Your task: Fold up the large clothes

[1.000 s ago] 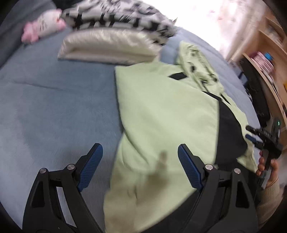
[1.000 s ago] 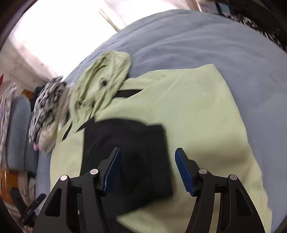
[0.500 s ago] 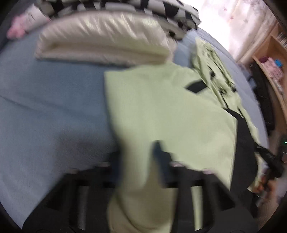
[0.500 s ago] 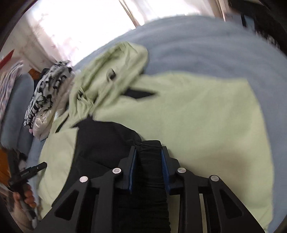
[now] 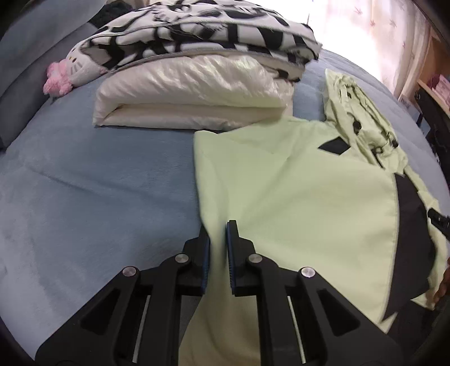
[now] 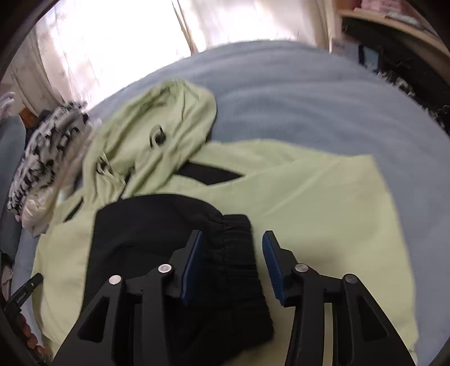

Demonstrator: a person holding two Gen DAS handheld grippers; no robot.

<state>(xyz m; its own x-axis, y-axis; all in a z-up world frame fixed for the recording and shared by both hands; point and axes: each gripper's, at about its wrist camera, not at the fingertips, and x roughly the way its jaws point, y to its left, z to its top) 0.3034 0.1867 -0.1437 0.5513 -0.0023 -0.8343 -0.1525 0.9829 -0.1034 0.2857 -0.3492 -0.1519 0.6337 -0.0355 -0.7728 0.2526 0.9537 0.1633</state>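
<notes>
A light green hooded jacket (image 5: 303,197) with black panels lies spread on the blue bed; it also shows in the right wrist view (image 6: 323,202). Its hood (image 6: 152,132) lies at the far end. My left gripper (image 5: 217,233) is shut on the jacket's left edge. My right gripper (image 6: 230,253) is open, its fingers on either side of a black sleeve cuff (image 6: 236,253) that lies folded over the jacket's body.
A folded cream duvet (image 5: 191,93) with a black-and-white blanket (image 5: 202,31) on top lies at the head of the bed. A pink and white plush toy (image 5: 64,73) lies beside it. Wooden shelves (image 6: 393,25) stand beyond the bed (image 5: 84,183).
My left gripper has closed on the jacket's edge. My right gripper shut on the black cuff half a second ago and has now opened again.
</notes>
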